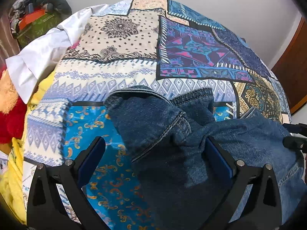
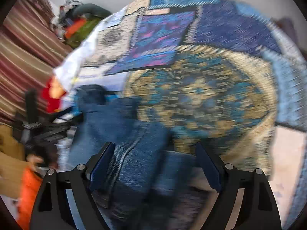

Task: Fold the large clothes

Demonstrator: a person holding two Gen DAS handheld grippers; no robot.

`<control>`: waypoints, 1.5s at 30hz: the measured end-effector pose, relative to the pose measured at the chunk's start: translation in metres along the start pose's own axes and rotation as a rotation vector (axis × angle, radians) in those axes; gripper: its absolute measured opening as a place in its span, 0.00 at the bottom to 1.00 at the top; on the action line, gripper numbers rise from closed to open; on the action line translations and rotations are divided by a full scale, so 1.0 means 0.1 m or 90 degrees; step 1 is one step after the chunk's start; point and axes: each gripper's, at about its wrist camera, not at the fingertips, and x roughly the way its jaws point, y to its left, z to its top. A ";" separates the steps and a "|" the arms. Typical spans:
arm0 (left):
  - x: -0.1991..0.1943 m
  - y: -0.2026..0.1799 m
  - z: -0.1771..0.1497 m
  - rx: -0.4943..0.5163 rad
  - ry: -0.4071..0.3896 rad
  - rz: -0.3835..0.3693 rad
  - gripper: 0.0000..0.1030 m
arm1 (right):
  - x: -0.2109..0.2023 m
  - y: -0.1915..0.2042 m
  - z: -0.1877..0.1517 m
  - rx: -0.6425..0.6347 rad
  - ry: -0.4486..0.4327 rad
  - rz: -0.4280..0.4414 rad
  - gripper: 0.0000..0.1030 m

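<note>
Denim jacket (image 1: pixel 172 134) lies bunched on the patchwork bedspread (image 1: pixel 119 57), a sleeve flopped across its middle, so I judge the folding barely begun, with smoothing and every fold left. My left claw (image 1: pixel 155 153) hangs wide over the jacket; my right claw (image 2: pixel 153 159), blurred, also looks wide above it, gripping nothing.

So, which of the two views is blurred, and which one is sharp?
Left wrist view: sharp; stitching on the denim garment and the bedspread print read clearly. Right wrist view: motion-blurred; the bedspread pattern smears, the denim is soft. Both bend with fisheye distortion.
</note>
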 end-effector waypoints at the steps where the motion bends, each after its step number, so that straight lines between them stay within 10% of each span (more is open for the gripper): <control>1: -0.05 0.01 -0.01 0.001 -0.004 0.009 1.00 | -0.02 -0.04 -0.04 0.003 0.003 0.010 0.88; 7: -0.48 0.30 -0.01 0.022 -0.050 0.162 0.93 | -0.43 -0.20 -0.22 0.028 -0.046 -0.024 0.88; 16: -1.04 0.47 -0.48 0.013 -0.032 0.021 0.93 | -1.00 -0.09 -0.58 0.047 -0.073 0.078 0.90; 27: -0.74 0.07 -0.96 -0.052 0.028 -0.170 0.93 | -0.35 0.18 -0.76 0.023 0.030 0.102 0.91; 45: -0.04 -0.15 -0.66 -0.129 0.124 -0.232 0.91 | 0.32 0.36 -0.54 0.015 0.107 0.166 0.92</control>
